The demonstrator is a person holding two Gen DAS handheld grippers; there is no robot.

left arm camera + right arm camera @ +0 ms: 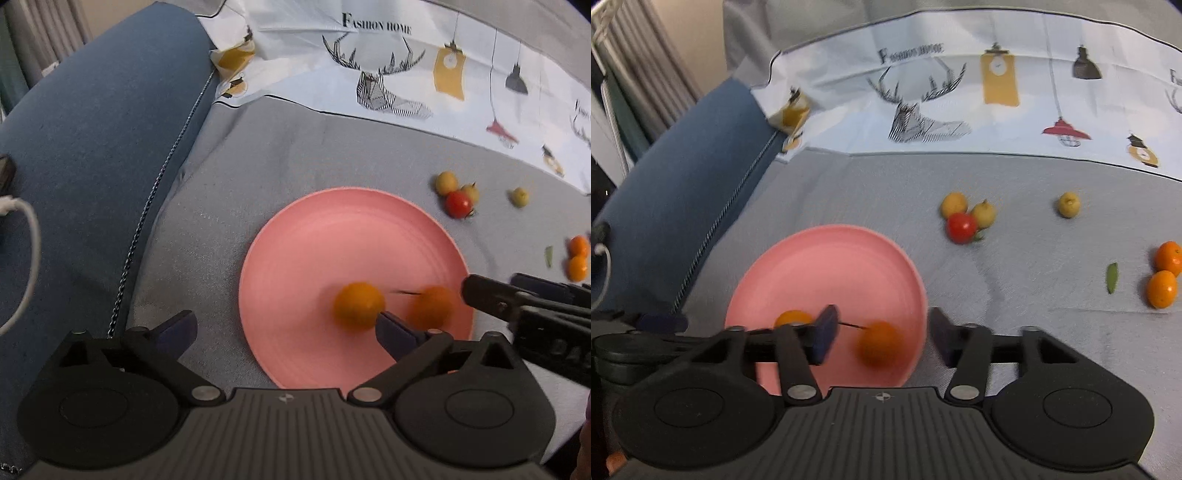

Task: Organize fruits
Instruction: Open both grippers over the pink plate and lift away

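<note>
Release step: left gripper (pixel 284 326) and right gripper (pixel 881 338) both stand spread, empty. Two oranges (pixel 359 304) sit on the pink plate (pixel 332 229), toward six o'clock. Next, judged: fetch the oranges (pixel 1162 289) lying at three o'clock.

A pink plate (pixel 827 266) lies flat on the grey cloth. Two small oranges are on it: one (pixel 359 304) near the middle, one (pixel 434 306), blurred, by the right rim. Beyond the plate lie a red tomato (pixel 961 228) touching two yellow fruits (pixel 954 205), another yellow fruit (pixel 1069 205) apart, and two oranges (pixel 1162 288) touching, far right.
</note>
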